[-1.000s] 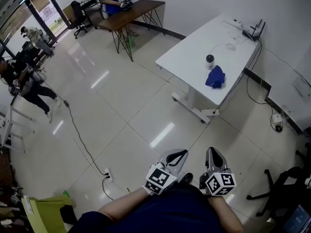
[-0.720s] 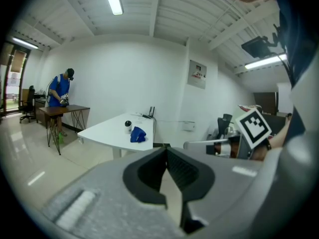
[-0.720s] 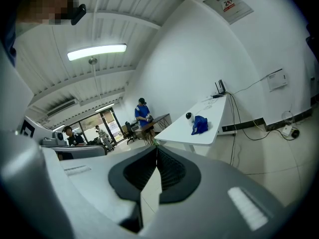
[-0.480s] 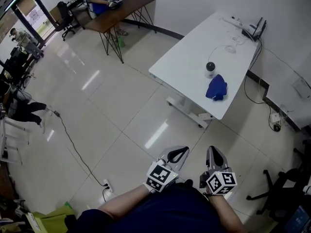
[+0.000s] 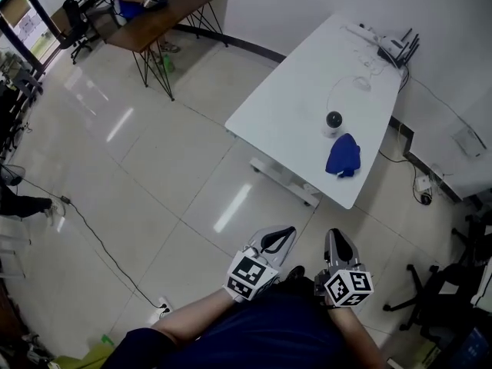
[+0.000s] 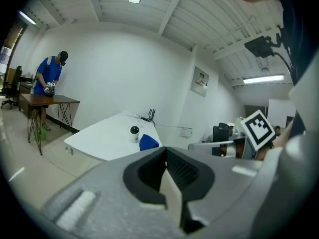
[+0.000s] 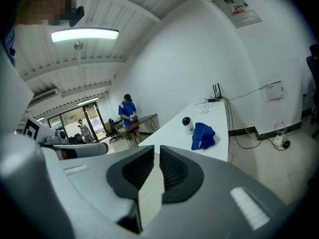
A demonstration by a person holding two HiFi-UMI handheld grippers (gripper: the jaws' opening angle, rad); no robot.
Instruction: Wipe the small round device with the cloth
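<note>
1. Both tools ride low at my waist. My left gripper [image 5: 278,241] has its jaws pressed fully together, with nothing in them.
2. My right gripper [image 5: 338,246] is just cracking apart: a thin slit is opening between the ribbed pads, and nothing sits in it.
3. The small round white device with the black dome [image 5: 334,121] stands on the long white table [image 5: 292,83], well apart from me across the glossy tiled floor [image 5: 192,167]. The crumpled blue cloth [image 5: 343,157] lies just beside it, toward the table's near end.
4. The step in hand, as I judge it, is to close in on the table and take the cloth first. To do that well, I want the right jaws spread wide before they meet fabric. Then they should bite a thick fold at the top of the heap, so a wad hangs free for wiping.
5. I'd bring the left in to steady the device. It looks light and tall for its base, so it's likely to tip under a sideways rub.
6. The head view gives the layout: the floor between us, a thin white cable [image 5: 342,89] looping past the device, and a black router with antennas [image 5: 393,50] at the far end. It can't show pad gaps.
7. The right gripper view shows that slit plainly. The left gripper view shows its own pads meeting edge to edge.
</note>
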